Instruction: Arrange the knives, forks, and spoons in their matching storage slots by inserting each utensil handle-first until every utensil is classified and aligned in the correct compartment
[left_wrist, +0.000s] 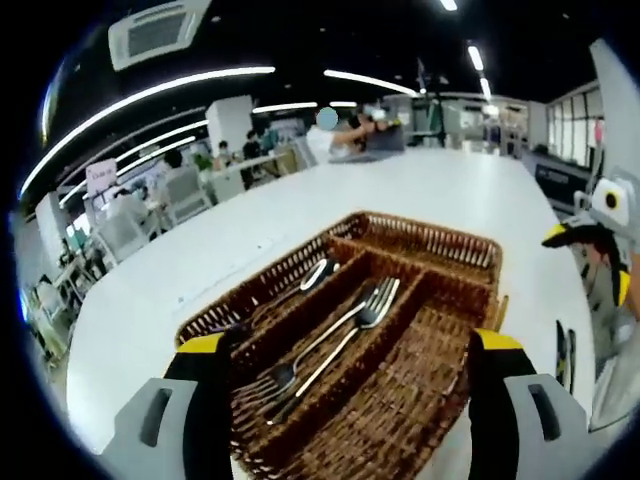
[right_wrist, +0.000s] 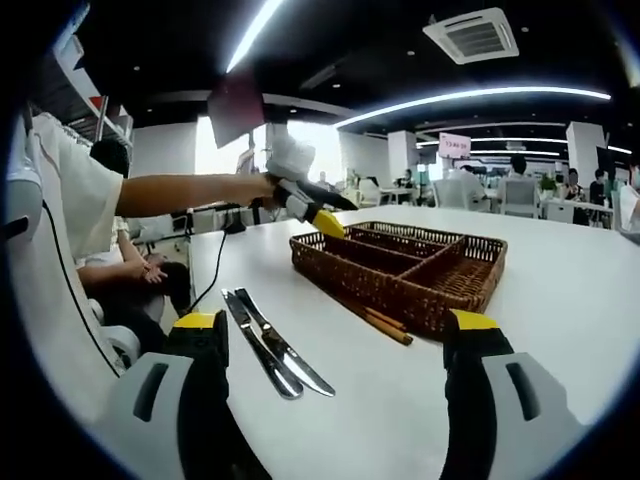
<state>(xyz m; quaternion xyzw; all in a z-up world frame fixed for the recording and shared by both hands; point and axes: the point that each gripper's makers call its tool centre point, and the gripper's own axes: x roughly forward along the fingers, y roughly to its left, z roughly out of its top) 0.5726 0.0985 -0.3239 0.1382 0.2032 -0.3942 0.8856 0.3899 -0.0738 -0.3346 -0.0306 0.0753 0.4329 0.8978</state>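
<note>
1. Cutlery lies in the wicker tray (left_wrist: 440, 250) on the white table (left_wrist: 200, 260) in the left gripper view: two forks (left_wrist: 345, 325) lie along the middle compartment, tines at both ends, and a spoon (left_wrist: 312, 275) lies in the compartment left of them. The right-hand compartment shows bare wicker. The left gripper (left_wrist: 350, 400) hangs just above the tray's near end, its jaws spread wide with nothing between them. Two knives (left_wrist: 565, 355) lie on the table right of the tray, near the other gripper (left_wrist: 600, 240)

2. In the right gripper view the tray (right_wrist: 400, 265) sits further back on the table (right_wrist: 560, 290), and the two knives (right_wrist: 270, 345) lie side by side on the table, near its front-left corner. Chopsticks (right_wrist: 380, 322) lie against the tray's near wall. The right gripper (right_wrist: 335, 400) is open and empty, above the table. The left gripper (right_wrist: 318, 215), held by a hand (right_wrist: 255, 188), is over the tray's far-left corner
</note>
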